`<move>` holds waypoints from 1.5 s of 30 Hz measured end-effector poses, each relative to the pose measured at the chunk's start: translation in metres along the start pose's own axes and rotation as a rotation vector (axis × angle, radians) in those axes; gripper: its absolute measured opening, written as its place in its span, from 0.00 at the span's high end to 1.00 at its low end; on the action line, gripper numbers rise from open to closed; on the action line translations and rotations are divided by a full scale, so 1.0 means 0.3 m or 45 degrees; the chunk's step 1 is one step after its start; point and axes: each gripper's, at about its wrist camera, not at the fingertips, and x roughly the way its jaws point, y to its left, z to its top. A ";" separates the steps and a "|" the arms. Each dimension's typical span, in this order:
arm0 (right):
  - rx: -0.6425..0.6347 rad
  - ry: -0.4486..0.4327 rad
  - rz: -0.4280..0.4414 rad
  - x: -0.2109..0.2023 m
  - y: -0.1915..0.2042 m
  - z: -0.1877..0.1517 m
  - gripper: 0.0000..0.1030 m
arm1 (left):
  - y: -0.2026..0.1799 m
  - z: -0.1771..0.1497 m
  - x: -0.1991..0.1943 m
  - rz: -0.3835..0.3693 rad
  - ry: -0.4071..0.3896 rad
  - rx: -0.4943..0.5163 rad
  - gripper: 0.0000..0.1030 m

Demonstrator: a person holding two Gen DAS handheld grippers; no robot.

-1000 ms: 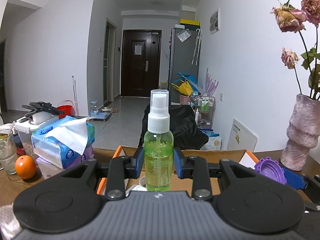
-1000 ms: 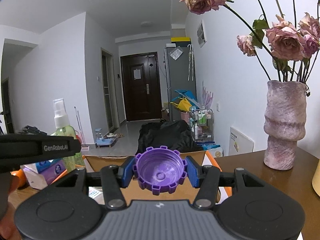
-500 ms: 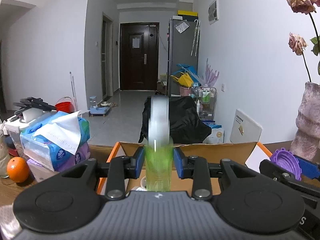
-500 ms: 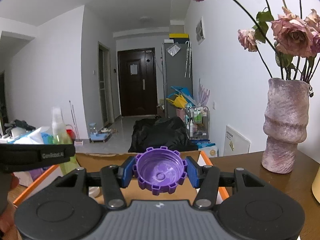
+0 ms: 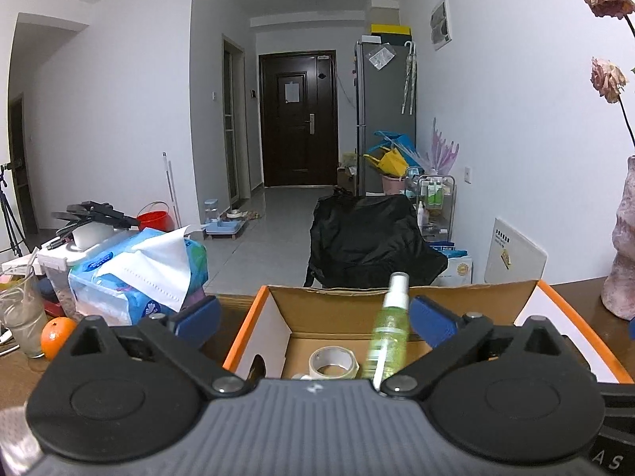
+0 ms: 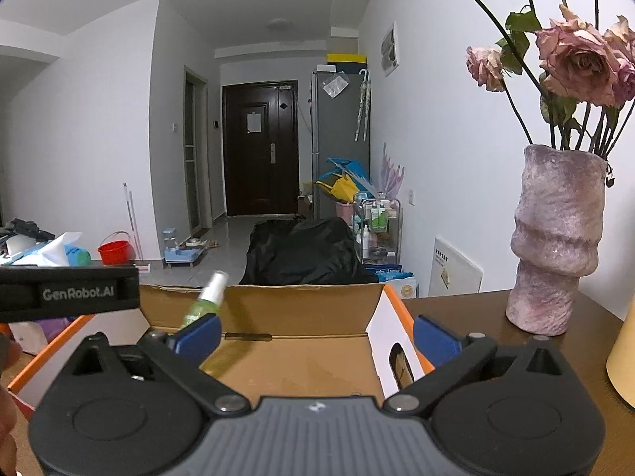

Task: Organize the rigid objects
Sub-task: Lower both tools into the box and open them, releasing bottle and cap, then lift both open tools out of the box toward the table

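Note:
My left gripper [image 5: 315, 319] hangs over an open cardboard box [image 5: 246, 337] with an orange rim, its jaws opening wide. A green spray bottle [image 5: 391, 329] tilts loose between them inside the box, touching neither pad. A roll of tape [image 5: 331, 363] lies on the box floor. My right gripper [image 6: 317, 337] is over the same box [image 6: 401, 309], jaws opening wide with nothing between them. The purple cap is out of view. In the right wrist view the tilted bottle [image 6: 204, 303] shows behind the left pad, next to the left gripper's body [image 6: 69, 293].
A pink vase [image 6: 555, 246] with dried roses stands on the wooden table [image 6: 496, 341] right of the box. Left of the box are a tissue pack [image 5: 135, 273], an orange [image 5: 55, 337] and a glass [image 5: 20, 317]. A pale yellow object [image 6: 623, 357] sits at the far right.
Both grippers went from shut to wide open. The spray bottle left the left jaws and tips rightward into the box. The purple cap is gone from the right jaws.

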 end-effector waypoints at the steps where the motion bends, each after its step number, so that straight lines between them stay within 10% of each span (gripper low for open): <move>1: 0.000 -0.001 0.001 0.000 -0.001 0.001 0.00 | 0.001 -0.001 0.000 -0.001 0.001 0.000 0.00; 45: -0.017 0.045 0.011 -0.276 -0.057 -0.064 0.00 | 0.081 -0.100 -0.330 0.010 0.023 -0.014 0.00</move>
